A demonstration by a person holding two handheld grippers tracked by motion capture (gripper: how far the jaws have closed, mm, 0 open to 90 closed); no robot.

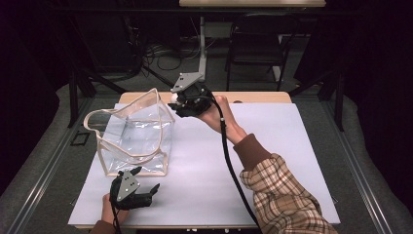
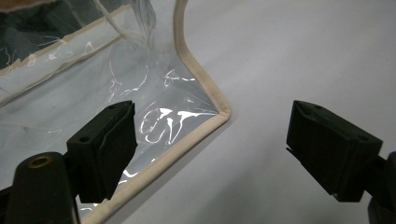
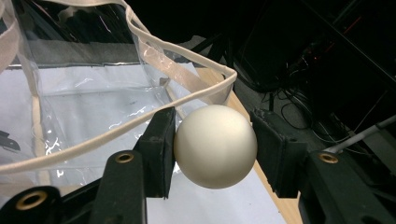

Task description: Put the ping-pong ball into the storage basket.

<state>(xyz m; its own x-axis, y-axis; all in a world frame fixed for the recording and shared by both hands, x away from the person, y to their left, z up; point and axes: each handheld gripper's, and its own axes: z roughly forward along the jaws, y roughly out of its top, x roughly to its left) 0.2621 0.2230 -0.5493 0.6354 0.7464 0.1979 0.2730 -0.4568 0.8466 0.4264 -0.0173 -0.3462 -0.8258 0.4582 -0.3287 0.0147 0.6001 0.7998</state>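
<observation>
Clear bag (image 1: 134, 134) standing on left half of worktop (image 1: 272, 146), mouth gaping upward, rim sagging at near side. Right claw (image 1: 174, 99) holding white ball (image 1: 174, 97) just beside bag's far right corner, rim lying in front of ball. Left claw (image 1: 146, 184) sitting near bag's near corner, jaws gaping. Right half of worktop offering free passage.

The high view is dim: only the pale tabletop (image 1: 272, 146) at centre is lit, while the edges and upper frame sink into black. White glare streaks the clear bag (image 2: 154, 116) in the left gripper view. The white ball (image 3: 215, 145) is evenly lit, softly shaded underneath; near fingers (image 3: 159, 149) look slightly soft.
</observation>
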